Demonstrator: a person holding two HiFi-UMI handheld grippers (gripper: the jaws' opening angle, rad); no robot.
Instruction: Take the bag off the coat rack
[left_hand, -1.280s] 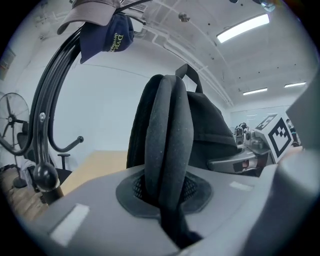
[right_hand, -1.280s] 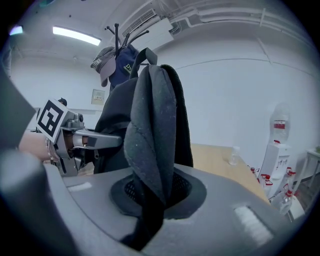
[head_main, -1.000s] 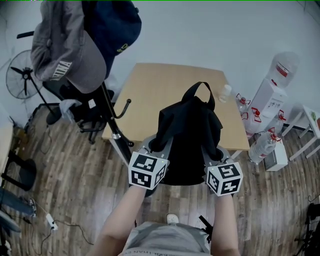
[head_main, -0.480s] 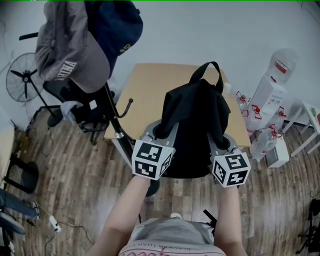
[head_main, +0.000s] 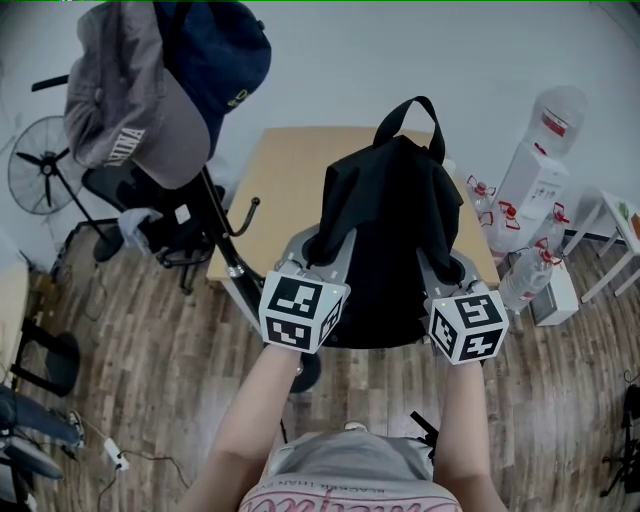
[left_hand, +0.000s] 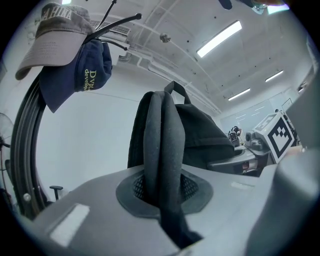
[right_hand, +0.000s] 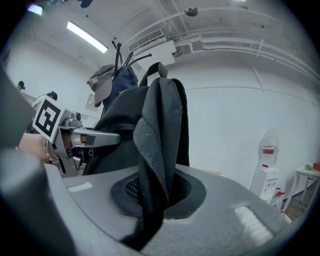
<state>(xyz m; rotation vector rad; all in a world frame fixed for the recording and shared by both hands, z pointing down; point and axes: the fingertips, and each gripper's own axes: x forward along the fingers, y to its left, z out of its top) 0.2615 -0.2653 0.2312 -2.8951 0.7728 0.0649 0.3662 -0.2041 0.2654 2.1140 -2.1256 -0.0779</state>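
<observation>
The left tongs and right tongs clamp straps of the soft black fabric backpack at its seven and five o'clock. Likely light and floppy; the straps hold best.

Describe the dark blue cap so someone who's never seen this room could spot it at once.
In the head view, a black coat rack stands left of the wooden table, with two caps at its top. The dark blue cap is the right-hand one; navy cloth and yellow-green lettering set it apart from the grey cap beside it, lettered in white.
</observation>
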